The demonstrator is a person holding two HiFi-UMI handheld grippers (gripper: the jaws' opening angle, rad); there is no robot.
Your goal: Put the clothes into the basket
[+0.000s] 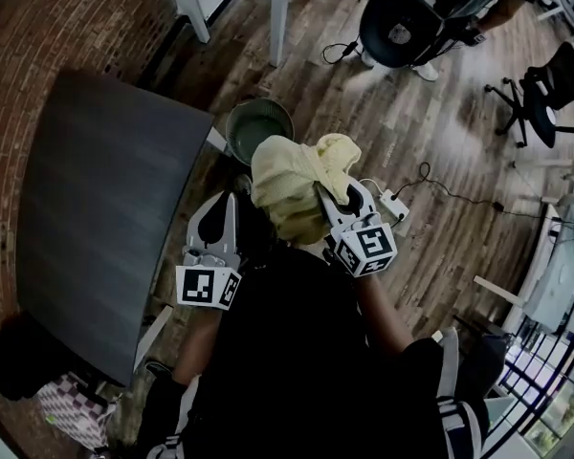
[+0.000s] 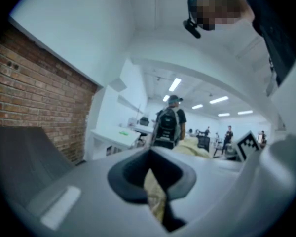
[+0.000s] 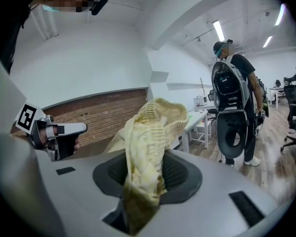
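The dark surface (image 1: 105,189) lies left of the basket (image 1: 237,120), which stands on the wood floor. The left claw (image 1: 218,208), on the person's side of the basket, has its jaws together, with a strip of the yellow cloth (image 1: 292,185) in the slit between them. The cloth hangs bunched in the air just short of the basket, clamped in the right claw (image 1: 342,199).
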